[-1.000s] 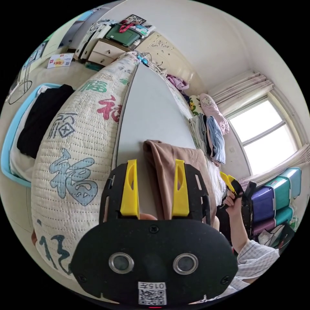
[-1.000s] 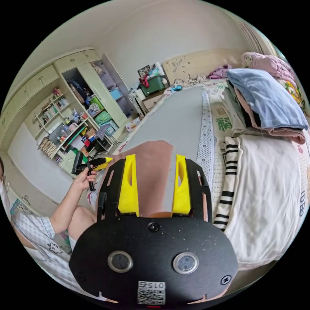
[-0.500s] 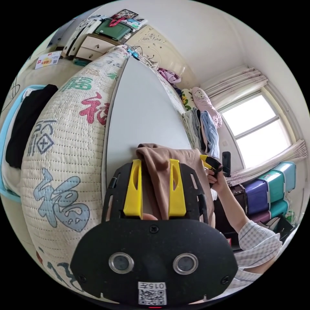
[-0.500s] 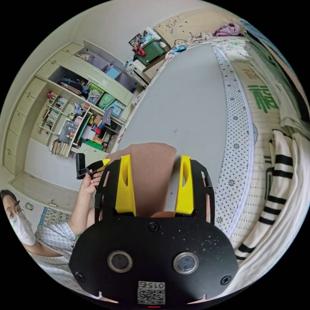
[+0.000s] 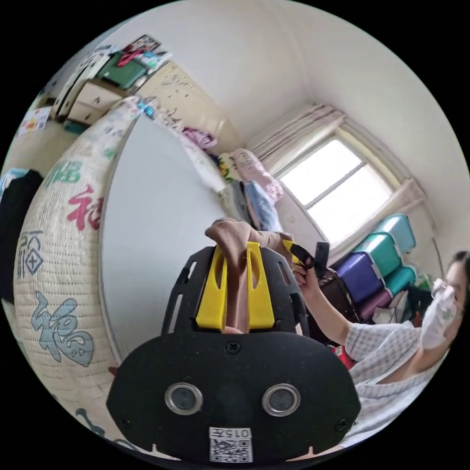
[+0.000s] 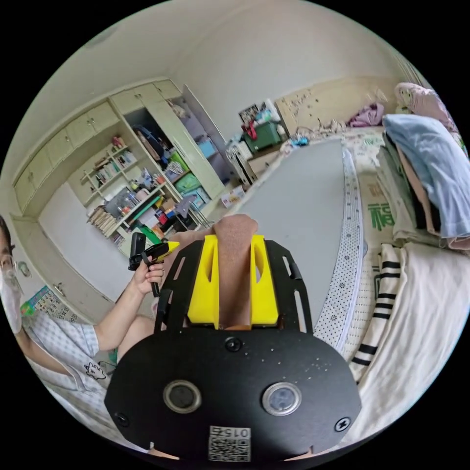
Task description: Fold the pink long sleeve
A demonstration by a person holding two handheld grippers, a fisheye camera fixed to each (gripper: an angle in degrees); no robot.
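Hand-held gripper [image 6: 233,245] jaws pinching pink long sleeve [image 6: 235,230], folded pile [image 6: 431,176] nearby.

Left gripper view rides close behind its own jaws, facing along the grey board [image 5: 156,220] toward the window [image 5: 338,188]. Right gripper view faces up the same board [image 6: 303,205] toward the shelves [image 6: 132,196]. Both share board, headboard end, folded clothes stack [image 6: 431,176].
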